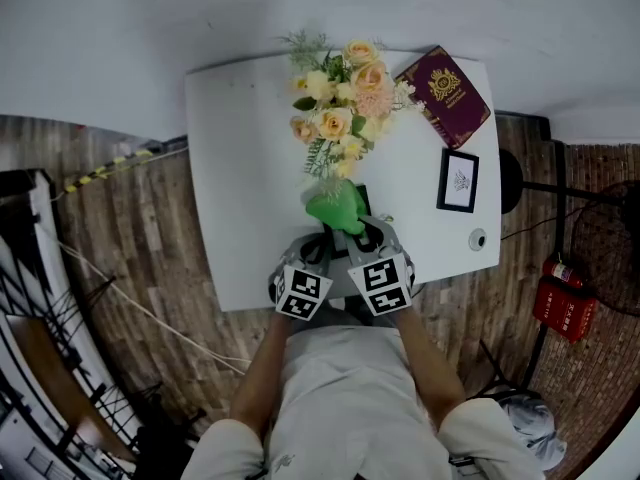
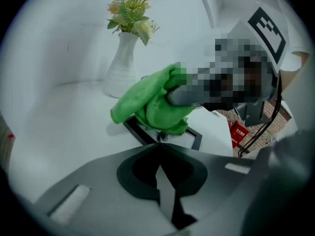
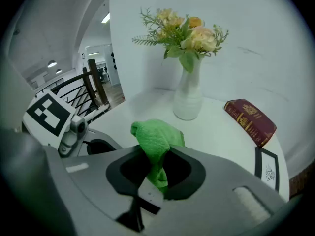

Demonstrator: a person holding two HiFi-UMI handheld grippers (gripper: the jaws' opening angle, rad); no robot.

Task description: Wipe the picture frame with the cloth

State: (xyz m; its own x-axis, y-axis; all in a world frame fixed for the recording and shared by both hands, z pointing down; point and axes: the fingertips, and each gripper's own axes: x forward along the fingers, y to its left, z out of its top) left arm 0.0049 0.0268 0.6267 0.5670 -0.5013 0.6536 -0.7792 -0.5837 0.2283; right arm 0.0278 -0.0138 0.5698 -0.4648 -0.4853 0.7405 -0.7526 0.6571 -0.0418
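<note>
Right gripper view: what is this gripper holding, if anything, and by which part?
The crumpled green cloth: the right gripper pinches a bunched fold at its lower end, and the rest stands up beyond the jaws.

Laid out on the white table (image 1: 250,168): at the back a white vase (image 3: 188,100) of peach flowers (image 1: 340,98), a maroon book (image 1: 444,93) at the far right corner, a small black-framed picture (image 1: 458,180) and a small round thing (image 1: 478,239) along the right edge, a black picture frame (image 2: 197,137) under a green cloth (image 1: 335,208) near the front edge
</note>
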